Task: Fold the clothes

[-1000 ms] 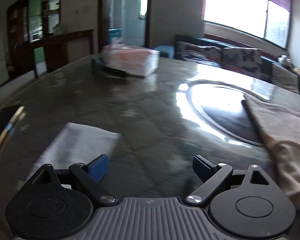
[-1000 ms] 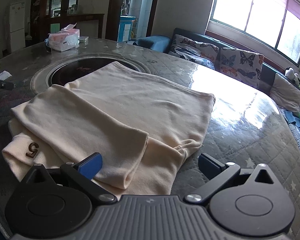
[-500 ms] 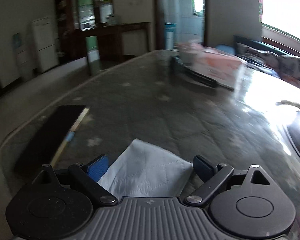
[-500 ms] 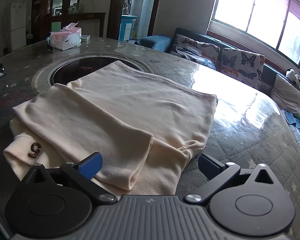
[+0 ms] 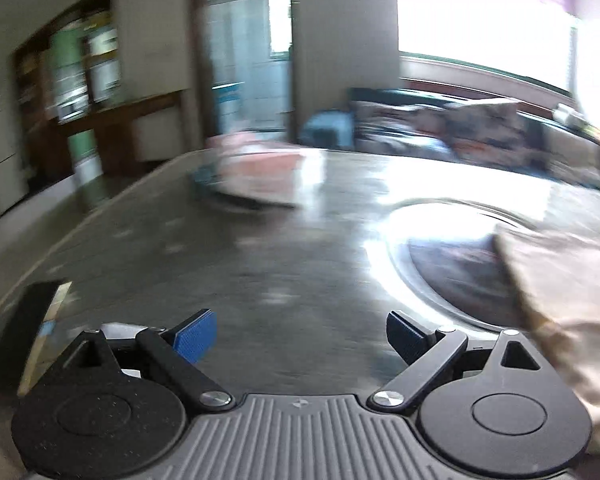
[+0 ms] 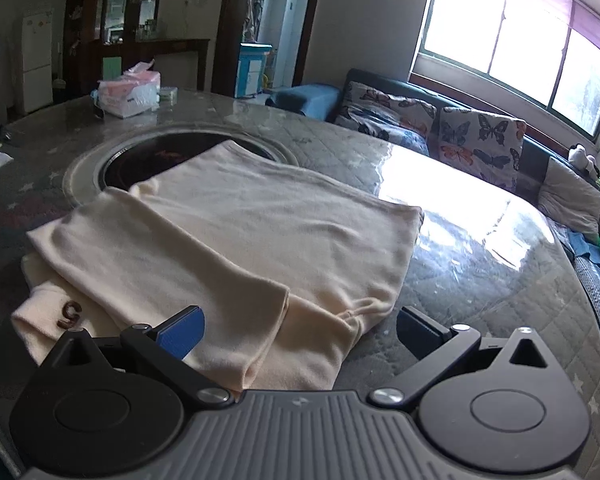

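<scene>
Left tongs (image 5: pixel 302 330): jaws spread wide with nothing between them, over bare table surface; the view is blurred.
Right tongs (image 6: pixel 300 326): jaws spread wide with nothing gripped, at the near edge of the garment.
Garment (image 6: pixel 228 240): cream, folded, lying flat on the table (image 6: pixel 480 280); its far corner overlaps the round inset ring (image 6: pixel 80 168). A sleeve lies folded across the near left part, and a small brown figure (image 6: pixel 70 314) shows on the cuff at near left.
Garment in left view: its edge (image 5: pixel 560 292) fills the right side, covering part of the ring (image 5: pixel 432 276).
Edges: the table rim curves along the left in the left view, where a dark flat object (image 5: pixel 24 332) lies near the rim.
Open room: bare table between the left tongs and the tissue pack (image 5: pixel 256 176) far off; in the right view, bare quilt-patterned table to the right of the garment up to the sofa (image 6: pixel 460 132).
Change in left view: half a second ago a white paper lay between the jaws; now only a sliver (image 5: pixel 120 328) shows behind the left finger, and the ring and garment have come back into view at right.
Change in right view: the garment lies as before.
</scene>
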Demonstrator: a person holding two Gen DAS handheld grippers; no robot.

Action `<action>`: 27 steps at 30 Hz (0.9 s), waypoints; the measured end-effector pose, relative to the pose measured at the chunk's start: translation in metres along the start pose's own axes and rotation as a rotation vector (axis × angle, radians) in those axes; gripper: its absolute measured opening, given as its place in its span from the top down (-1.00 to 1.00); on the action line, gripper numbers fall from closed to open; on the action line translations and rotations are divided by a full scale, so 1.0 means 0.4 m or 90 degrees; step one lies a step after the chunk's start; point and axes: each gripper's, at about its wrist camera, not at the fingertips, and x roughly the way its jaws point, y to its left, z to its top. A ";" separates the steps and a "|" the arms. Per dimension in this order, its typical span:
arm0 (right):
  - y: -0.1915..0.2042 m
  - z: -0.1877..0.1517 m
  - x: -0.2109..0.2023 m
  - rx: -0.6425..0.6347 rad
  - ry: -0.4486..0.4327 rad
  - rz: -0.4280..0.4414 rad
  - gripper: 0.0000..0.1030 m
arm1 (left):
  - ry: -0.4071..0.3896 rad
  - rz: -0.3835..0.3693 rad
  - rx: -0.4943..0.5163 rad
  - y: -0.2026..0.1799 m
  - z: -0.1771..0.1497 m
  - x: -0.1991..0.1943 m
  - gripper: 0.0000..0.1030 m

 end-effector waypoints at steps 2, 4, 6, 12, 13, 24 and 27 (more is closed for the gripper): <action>-0.007 0.001 -0.001 0.004 0.000 -0.004 -1.00 | -0.005 -0.041 0.032 -0.059 -0.006 -0.013 -0.82; -0.014 -0.002 0.006 0.011 0.007 -0.008 -1.00 | -0.009 -0.087 0.059 -0.117 -0.011 -0.027 -0.82; -0.012 -0.005 0.014 -0.001 0.018 -0.010 -1.00 | -0.015 -0.117 0.090 -0.174 -0.016 -0.040 -0.81; -0.014 0.011 0.030 -0.010 0.019 -0.015 -1.00 | -0.022 -0.159 0.141 -0.298 -0.005 -0.020 -0.80; -0.019 0.020 0.034 0.000 0.013 -0.014 -1.00 | -0.018 -0.159 0.140 -0.311 0.000 -0.008 -0.78; -0.057 0.032 0.065 0.043 0.011 -0.051 -1.00 | 0.033 -0.159 0.166 -0.392 -0.006 0.106 -0.76; -0.066 0.030 0.073 0.050 0.014 -0.063 -1.00 | 0.026 -0.162 0.167 -0.383 -0.003 0.089 -0.75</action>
